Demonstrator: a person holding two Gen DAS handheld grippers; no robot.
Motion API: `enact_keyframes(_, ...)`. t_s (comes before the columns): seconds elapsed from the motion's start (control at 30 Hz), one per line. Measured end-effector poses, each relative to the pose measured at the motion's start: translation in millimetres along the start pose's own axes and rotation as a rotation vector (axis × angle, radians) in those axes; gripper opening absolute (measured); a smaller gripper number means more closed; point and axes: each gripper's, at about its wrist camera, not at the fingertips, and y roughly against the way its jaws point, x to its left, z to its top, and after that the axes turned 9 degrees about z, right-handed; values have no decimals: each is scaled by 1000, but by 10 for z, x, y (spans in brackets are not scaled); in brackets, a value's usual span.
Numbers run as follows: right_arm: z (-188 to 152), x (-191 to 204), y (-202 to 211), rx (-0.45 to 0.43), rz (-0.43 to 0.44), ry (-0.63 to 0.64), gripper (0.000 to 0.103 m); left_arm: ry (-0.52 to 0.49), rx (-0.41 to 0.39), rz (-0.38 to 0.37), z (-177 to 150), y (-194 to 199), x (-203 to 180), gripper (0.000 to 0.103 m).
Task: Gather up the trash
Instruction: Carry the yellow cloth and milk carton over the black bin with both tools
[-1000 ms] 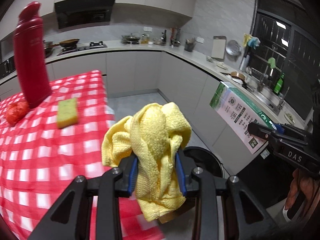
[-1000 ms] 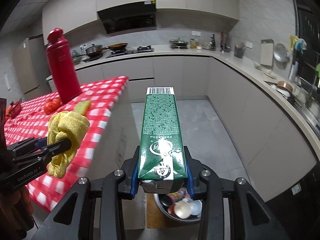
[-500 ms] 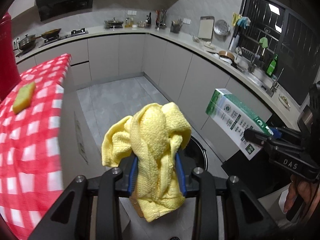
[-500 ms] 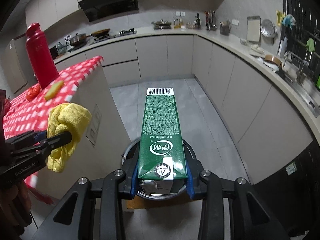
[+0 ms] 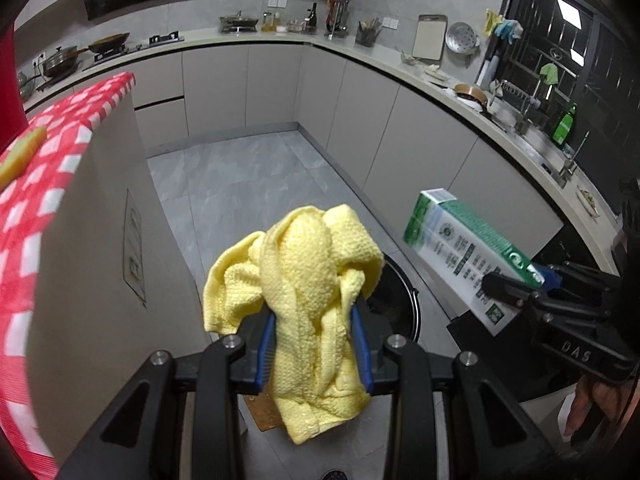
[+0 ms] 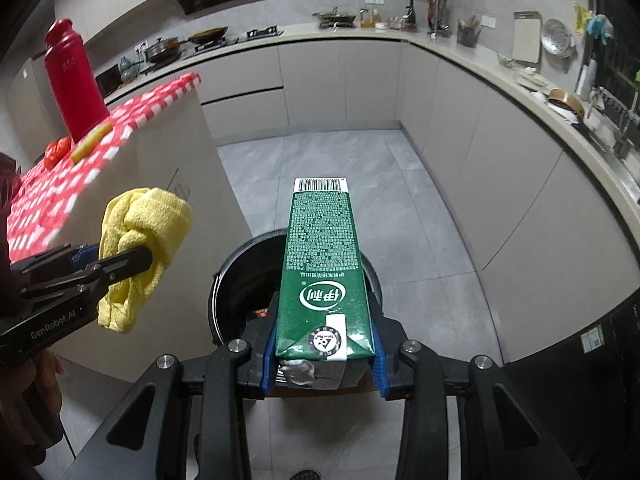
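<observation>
Right claw [image 6: 322, 356] grips a tall green cardboard milk carton [image 6: 322, 276] by its gabled top end, the blue pads pressed to both sides. The carton hangs in the air above the round black trash bin [image 6: 236, 276] on the grey floor, and bits of rubbish show inside the bin. Left claw [image 5: 316, 344] is clamped on a crumpled yellow knitted cloth [image 5: 304, 280], held off to the side of the bin, just past the edge of the worktop with the red-and-white checked cover [image 5: 44, 184].

I judge the step in hand to be the drop: both loads are carried to the bin and neither is released yet. Next, the right claw needs lowering or tipping so the carton clears the rim, then spreading.

The carton's long axis runs forward along the claw fingers, barcoded base end pointing away and slightly upward in the left wrist view, gable end at the claw.
</observation>
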Motion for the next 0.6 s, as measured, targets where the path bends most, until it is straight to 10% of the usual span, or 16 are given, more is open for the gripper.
enact_keyframes(0.6,-118,-195,-715,119,74,104,39,15,90,31,-131,-603,-143,35)
